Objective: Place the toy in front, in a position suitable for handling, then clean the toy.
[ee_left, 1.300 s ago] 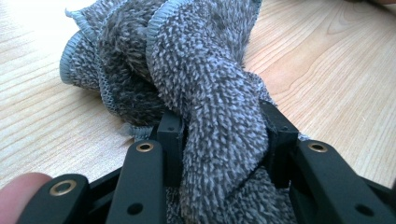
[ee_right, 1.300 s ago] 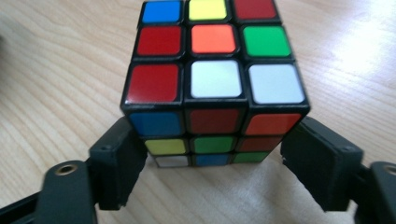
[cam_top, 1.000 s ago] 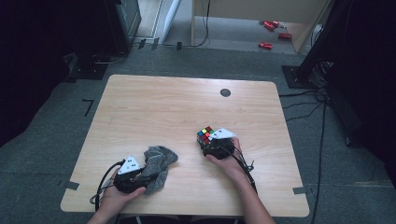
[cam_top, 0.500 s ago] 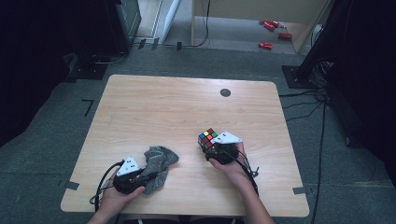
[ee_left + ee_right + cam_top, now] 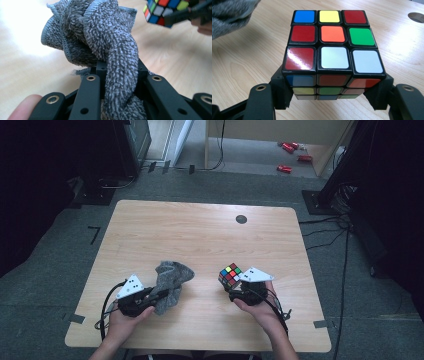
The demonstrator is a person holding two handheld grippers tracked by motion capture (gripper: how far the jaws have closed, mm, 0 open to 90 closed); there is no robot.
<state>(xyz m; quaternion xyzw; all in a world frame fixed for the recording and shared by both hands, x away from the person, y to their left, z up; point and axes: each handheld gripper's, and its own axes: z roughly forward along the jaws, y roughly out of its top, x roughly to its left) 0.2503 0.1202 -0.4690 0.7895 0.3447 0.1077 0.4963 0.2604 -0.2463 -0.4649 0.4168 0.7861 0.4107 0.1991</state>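
A pale wooden table (image 5: pixel 200 240) stands on grey carpet. Near its front edge, the left gripper (image 5: pixel 159 296) is clamped on a bunched grey cloth (image 5: pixel 171 279). Right of the cloth, well apart, the right gripper (image 5: pixel 231 287) grips a colourful puzzle cube (image 5: pixel 229 274) by its sides.

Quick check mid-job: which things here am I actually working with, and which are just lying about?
In the job:
- grey cloth, clamped in the left gripper
- puzzle cube, gripped by the right gripper, its fingers on opposite sides

Lying about:
- dark round disc set in the table near its far edge
- red items on the floor beyond
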